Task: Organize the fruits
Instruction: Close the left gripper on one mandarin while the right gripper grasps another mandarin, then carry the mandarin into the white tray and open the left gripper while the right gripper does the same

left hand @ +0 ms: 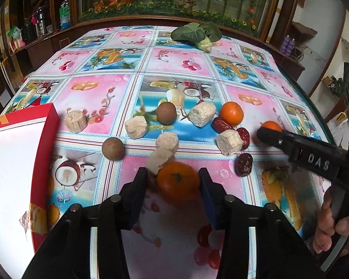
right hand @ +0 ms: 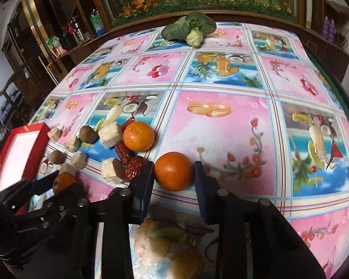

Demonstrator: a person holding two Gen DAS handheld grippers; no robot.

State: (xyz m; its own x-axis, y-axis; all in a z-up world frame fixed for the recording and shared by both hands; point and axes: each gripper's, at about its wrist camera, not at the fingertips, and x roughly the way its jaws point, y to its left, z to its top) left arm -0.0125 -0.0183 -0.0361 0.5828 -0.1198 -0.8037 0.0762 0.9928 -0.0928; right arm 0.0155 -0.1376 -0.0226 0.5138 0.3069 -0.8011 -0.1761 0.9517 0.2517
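Note:
My left gripper (left hand: 174, 181) is shut on an orange tangerine (left hand: 178, 181) just above the tablecloth; it also shows in the right wrist view (right hand: 64, 182). My right gripper (right hand: 173, 171) is shut on a second tangerine (right hand: 173, 171), seen at the right in the left wrist view (left hand: 271, 125). A third tangerine (left hand: 231, 113) (right hand: 138, 136) lies on the table among red dates (left hand: 221, 124), brown round fruits (left hand: 166, 112) (left hand: 112, 148) and pale beige chunks (left hand: 202, 114). A red box with a white inside (left hand: 14, 167) (right hand: 16, 155) lies at the left.
A leafy green vegetable (left hand: 197, 34) (right hand: 190, 29) lies at the table's far edge. A wooden cabinet with bottles (left hand: 65, 15) stands behind the table. The table's dark edge (right hand: 344, 97) curves along the right. A beige chunk (left hand: 159, 160) touches the left finger.

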